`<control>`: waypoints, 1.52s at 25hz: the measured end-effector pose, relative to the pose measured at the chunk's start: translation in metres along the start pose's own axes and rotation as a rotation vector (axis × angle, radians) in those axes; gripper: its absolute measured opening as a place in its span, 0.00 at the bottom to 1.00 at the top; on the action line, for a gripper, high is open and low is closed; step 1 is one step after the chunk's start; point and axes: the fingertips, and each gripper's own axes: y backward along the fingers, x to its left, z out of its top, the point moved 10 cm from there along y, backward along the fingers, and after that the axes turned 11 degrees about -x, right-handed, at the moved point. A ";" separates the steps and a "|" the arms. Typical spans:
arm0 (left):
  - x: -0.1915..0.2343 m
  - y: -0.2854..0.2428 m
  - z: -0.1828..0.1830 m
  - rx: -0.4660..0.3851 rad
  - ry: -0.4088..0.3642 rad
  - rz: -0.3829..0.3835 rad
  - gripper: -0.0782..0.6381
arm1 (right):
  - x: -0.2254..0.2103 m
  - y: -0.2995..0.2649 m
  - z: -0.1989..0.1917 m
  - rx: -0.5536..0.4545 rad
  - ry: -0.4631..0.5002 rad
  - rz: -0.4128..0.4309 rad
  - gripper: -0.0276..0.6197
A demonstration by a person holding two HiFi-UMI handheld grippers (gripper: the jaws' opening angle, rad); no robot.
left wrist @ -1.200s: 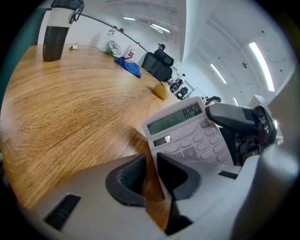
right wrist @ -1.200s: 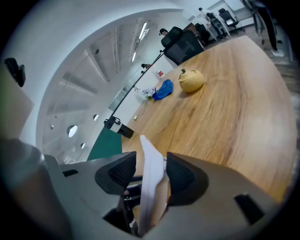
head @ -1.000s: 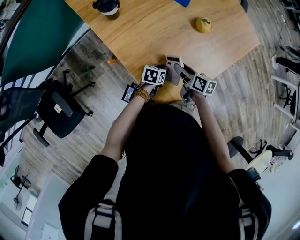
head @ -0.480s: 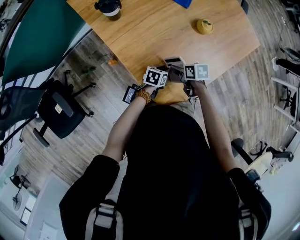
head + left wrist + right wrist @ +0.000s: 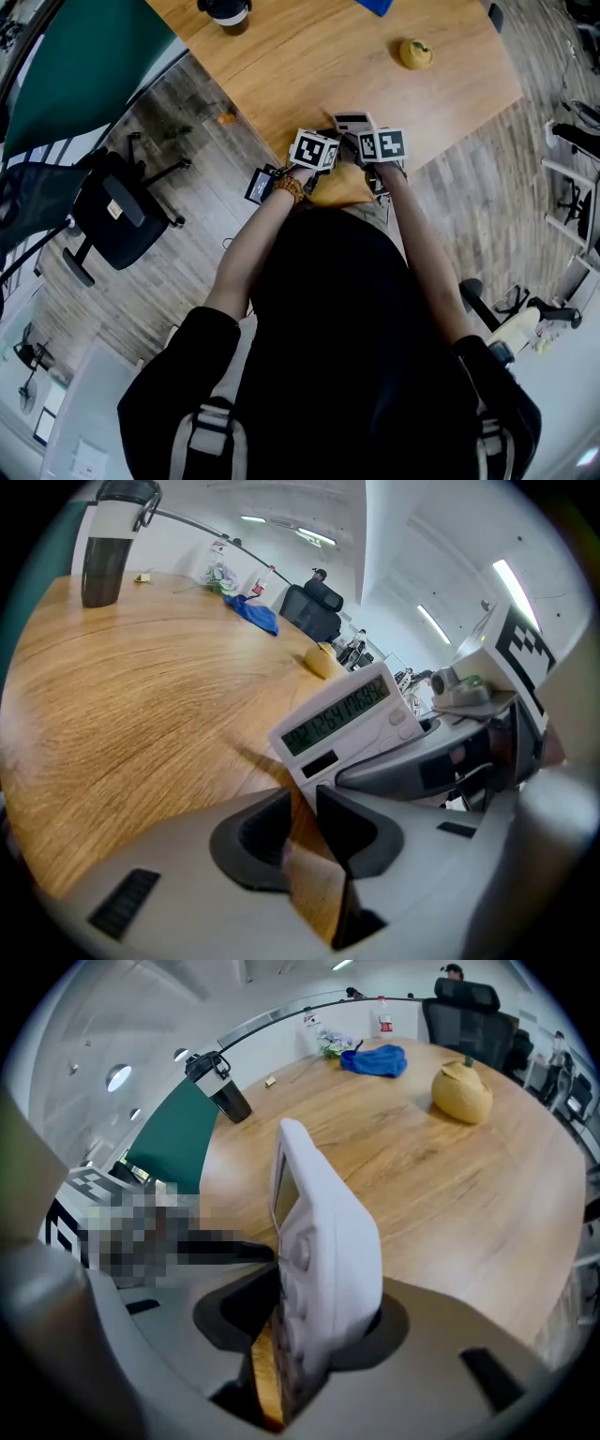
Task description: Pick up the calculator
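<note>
Right tool (image 5: 305,1324) lower, tighter on calculator (image 5: 323,1232)

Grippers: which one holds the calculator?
The right gripper: its jaws, just closing, clamp the calculator edgewise. The left gripper's jaws, just opening, have only bare table between them.

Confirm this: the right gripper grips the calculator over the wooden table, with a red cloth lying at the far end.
Not quite: the cloth is blue, not red, as the right gripper view shows. The rest holds: the right gripper, whose jaws have just been closing, grips the calculator between them over the wooden table.
</note>
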 end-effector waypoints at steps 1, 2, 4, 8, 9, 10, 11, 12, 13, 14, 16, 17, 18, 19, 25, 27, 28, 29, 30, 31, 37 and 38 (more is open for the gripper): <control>0.000 0.000 0.000 0.001 0.003 -0.002 0.25 | -0.001 -0.001 -0.001 0.004 -0.007 0.004 0.32; 0.000 0.000 0.000 0.001 0.006 -0.001 0.25 | -0.002 -0.001 -0.002 0.005 -0.017 0.007 0.32; 0.001 0.000 -0.001 -0.001 0.011 0.000 0.25 | -0.005 -0.002 -0.005 -0.002 -0.047 0.014 0.33; 0.001 0.001 -0.001 -0.005 0.018 0.000 0.26 | -0.007 -0.001 -0.010 -0.030 -0.102 0.024 0.34; 0.002 0.001 -0.001 -0.008 0.020 0.001 0.26 | -0.007 -0.001 -0.011 -0.038 -0.117 0.026 0.34; 0.002 0.000 -0.001 -0.009 0.023 0.002 0.26 | -0.008 -0.002 -0.012 -0.047 -0.135 0.029 0.33; 0.003 0.000 -0.001 -0.010 0.026 0.003 0.26 | -0.009 -0.001 -0.014 -0.055 -0.155 0.032 0.33; 0.003 0.000 -0.001 -0.009 0.029 0.002 0.26 | -0.010 -0.001 -0.016 -0.063 -0.172 0.035 0.33; 0.003 0.000 -0.001 -0.008 0.029 0.000 0.26 | -0.011 -0.001 -0.017 -0.070 -0.187 0.037 0.33; 0.003 -0.001 -0.001 -0.006 0.027 -0.002 0.26 | -0.012 0.000 -0.019 -0.077 -0.198 0.038 0.33; 0.003 -0.001 -0.001 -0.004 0.025 -0.005 0.27 | -0.013 0.000 -0.021 -0.086 -0.215 0.043 0.33; 0.003 -0.001 -0.001 -0.003 0.026 -0.006 0.27 | -0.013 0.000 -0.022 -0.089 -0.221 0.046 0.33; 0.003 -0.001 -0.001 -0.003 0.028 -0.006 0.27 | -0.014 0.000 -0.023 -0.090 -0.225 0.050 0.33; 0.003 -0.001 -0.002 -0.002 0.029 -0.005 0.27 | -0.014 -0.001 -0.024 -0.092 -0.226 0.052 0.33; 0.002 -0.001 -0.003 -0.031 0.026 0.005 0.28 | -0.019 -0.001 -0.022 -0.098 -0.206 0.095 0.32; 0.003 0.004 -0.008 -0.064 0.083 0.015 0.30 | -0.020 0.000 -0.026 -0.090 -0.186 0.123 0.31; 0.004 0.008 -0.013 -0.085 0.131 0.027 0.32 | -0.020 0.001 -0.029 -0.081 -0.172 0.137 0.31; 0.005 0.013 -0.017 -0.108 0.180 0.048 0.32 | -0.022 0.002 -0.031 -0.073 -0.158 0.152 0.31; 0.005 0.017 -0.021 -0.130 0.220 0.077 0.32 | -0.024 0.002 -0.033 -0.064 -0.148 0.170 0.30; 0.004 0.022 -0.023 -0.152 0.245 0.111 0.32 | -0.026 0.002 -0.033 -0.058 -0.142 0.190 0.29; -0.016 0.055 -0.026 -0.267 0.270 0.297 0.32 | -0.042 -0.001 -0.027 -0.050 -0.139 0.313 0.27; -0.020 0.060 -0.026 -0.290 0.272 0.327 0.32 | -0.044 -0.002 -0.027 -0.048 -0.145 0.332 0.27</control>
